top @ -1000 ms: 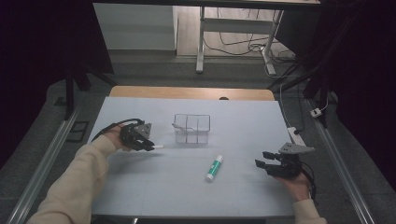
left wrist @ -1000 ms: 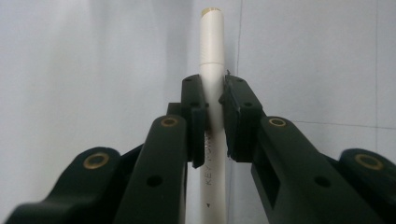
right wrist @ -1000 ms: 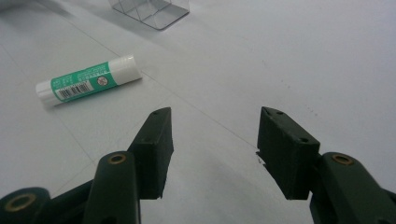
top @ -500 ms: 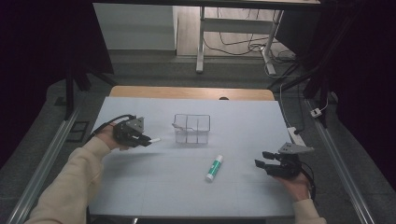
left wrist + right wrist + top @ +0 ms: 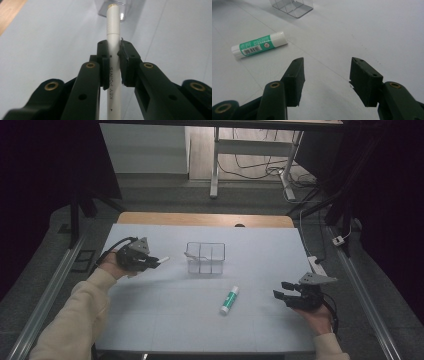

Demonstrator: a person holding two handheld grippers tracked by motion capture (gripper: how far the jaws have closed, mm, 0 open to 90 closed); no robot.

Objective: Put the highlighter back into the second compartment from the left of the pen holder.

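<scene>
White pen [image 5: 113, 32] clamped in the left tongs [image 5: 150, 262], held off the worktop [image 5: 165, 315] at the left side, its capped tip aimed toward the clear organizer [image 5: 205, 258] just to its right. Jaws pinch the barrel near mid-length, pads pressed on both sides, so the long front end sticks out free; judged a grip meant for steering the tip into one of the compartments. Pen lies near level in the high view, not yet over the organizer rim. Organizer stands near the worktop's middle, divided into cells; which cell is aimed at cannot be told. Glue stick [image 5: 229, 300], green label with white cap, lies on its side nearer the person, well apart from both tongs, probably waiting its turn. Right tongs [image 5: 280, 295] at the right, jaws spread with nothing between them, hovering low and idle, pointing toward the glue stick. Hard to make out: the pen's rear end is cut off at the frame bottom in the left gripper view; print on the barrel only partly legible; organizer's clear walls blur its dividers.
</scene>
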